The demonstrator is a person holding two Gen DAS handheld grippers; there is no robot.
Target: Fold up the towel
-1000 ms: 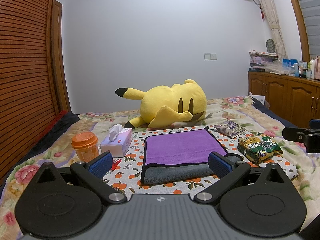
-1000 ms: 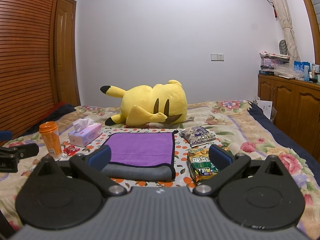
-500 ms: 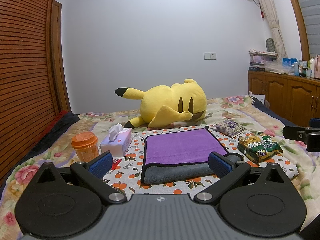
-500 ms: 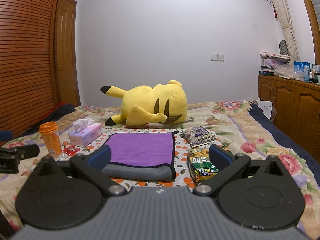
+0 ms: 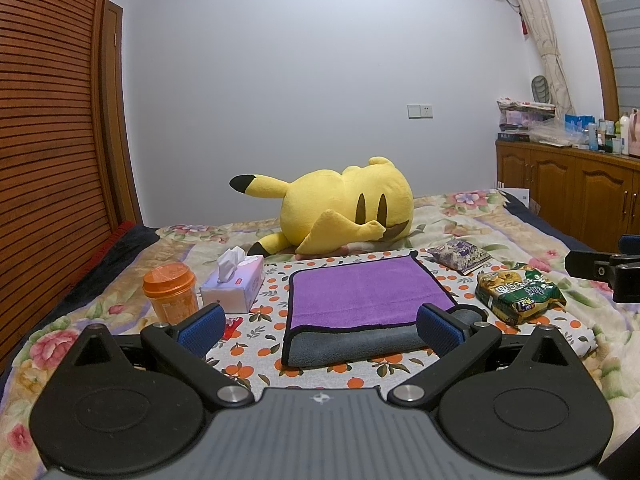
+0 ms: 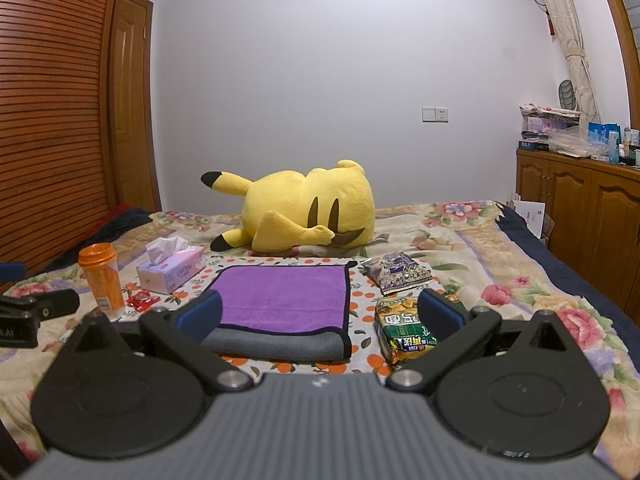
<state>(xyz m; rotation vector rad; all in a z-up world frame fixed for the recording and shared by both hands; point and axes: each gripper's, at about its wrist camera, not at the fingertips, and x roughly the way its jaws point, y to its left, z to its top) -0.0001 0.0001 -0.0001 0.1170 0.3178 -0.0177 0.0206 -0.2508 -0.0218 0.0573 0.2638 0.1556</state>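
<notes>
**Purple towel lay folded mid-frame, both grippers spread above the bed**

Purple on top and grey beneath, the black-edged microfibre towel (image 5: 366,294) lay folded at the centre of the left wrist view, on an orange-print white cloth (image 5: 260,344) spread over the floral bedspread (image 5: 460,204). The left gripper (image 5: 320,328) held its blue-padded fingers wide apart and empty; the right gripper (image 6: 320,314) did likewise. A yellow plush toy (image 5: 344,210) lay behind the towel. An orange-lidded cup (image 5: 171,294) and pink tissue box (image 5: 234,286) sat left of it, a green snack packet (image 5: 520,292) and purple packet (image 5: 460,254) to the right.
</notes>
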